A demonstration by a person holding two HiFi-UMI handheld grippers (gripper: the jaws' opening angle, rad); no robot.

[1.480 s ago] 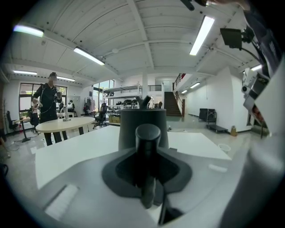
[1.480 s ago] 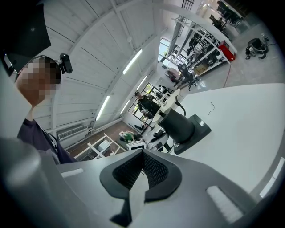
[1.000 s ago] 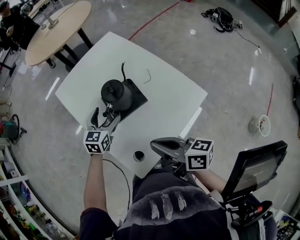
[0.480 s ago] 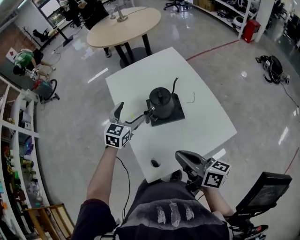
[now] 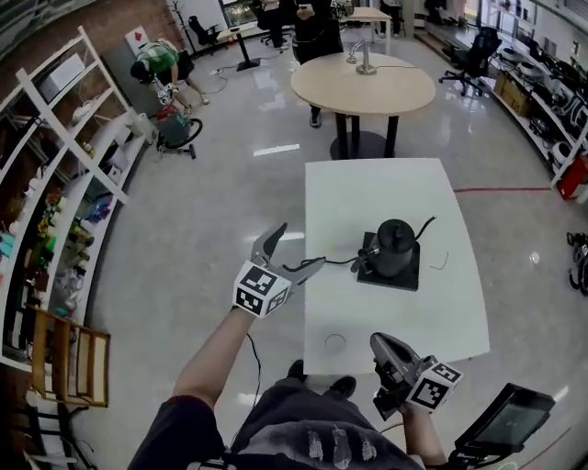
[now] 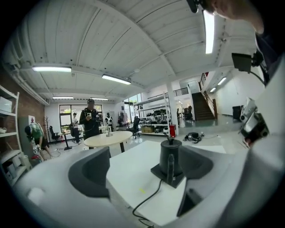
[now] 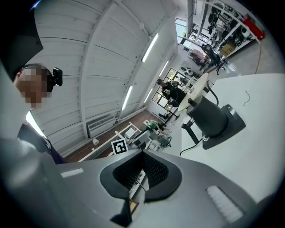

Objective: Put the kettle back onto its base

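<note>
You're in an open lab/workshop hall: polished grey floor [image 5: 202,229] w/ red tape line [image 5: 514,190] at right, white shelving racks [image 5: 64,156] full of gear at left, round wood table [image 5: 363,84] top centre, office chairs [image 5: 480,53] upper right, ppl [image 5: 317,27] at top.

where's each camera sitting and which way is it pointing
Head view: on the person's head, looking steeply down at the white table and kettle on its base; both arms, left gripper and right gripper show.
Left gripper view: on the left gripper, looking across the table at the kettle beyond its open jaws.
Right gripper view: on the right gripper, tilted, kettle beyond its shut jaws; the person's head at left.
Shared: all three show kettle, base, table.
</note>
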